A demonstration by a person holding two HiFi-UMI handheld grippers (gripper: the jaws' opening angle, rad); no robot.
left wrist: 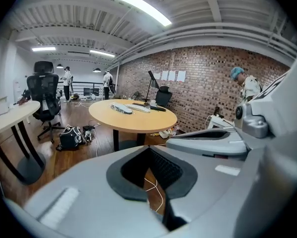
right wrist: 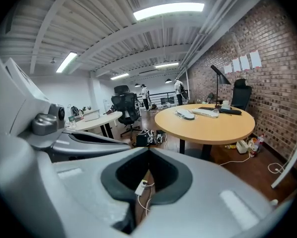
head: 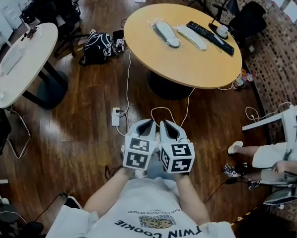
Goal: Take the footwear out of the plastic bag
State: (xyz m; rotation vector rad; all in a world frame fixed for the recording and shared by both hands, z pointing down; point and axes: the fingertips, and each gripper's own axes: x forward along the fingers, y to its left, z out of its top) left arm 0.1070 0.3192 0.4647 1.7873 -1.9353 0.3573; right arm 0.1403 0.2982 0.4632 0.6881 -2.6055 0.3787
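Note:
Two flat pieces of footwear lie on the round wooden table (head: 188, 63): a grey one (head: 167, 33) inside a clear plastic bag (head: 157, 25) and a white one (head: 192, 36) beside it. They also show far off in the left gripper view, as the footwear (left wrist: 121, 108), and in the right gripper view, as the footwear (right wrist: 185, 114). My left gripper (head: 147, 123) and right gripper (head: 168, 124) are held side by side close to my chest, over the floor and well short of the table. Both are shut with nothing between the jaws, as the left gripper (left wrist: 148, 148) and right gripper (right wrist: 148, 150) show.
A long black device (head: 210, 36) and a white cup (head: 222, 31) sit on the table's far right. On the floor are a black bag (head: 98, 47), a power strip (head: 115, 116) and cables. A white table (head: 19, 63) stands left; a seated person (head: 277, 155) is at right.

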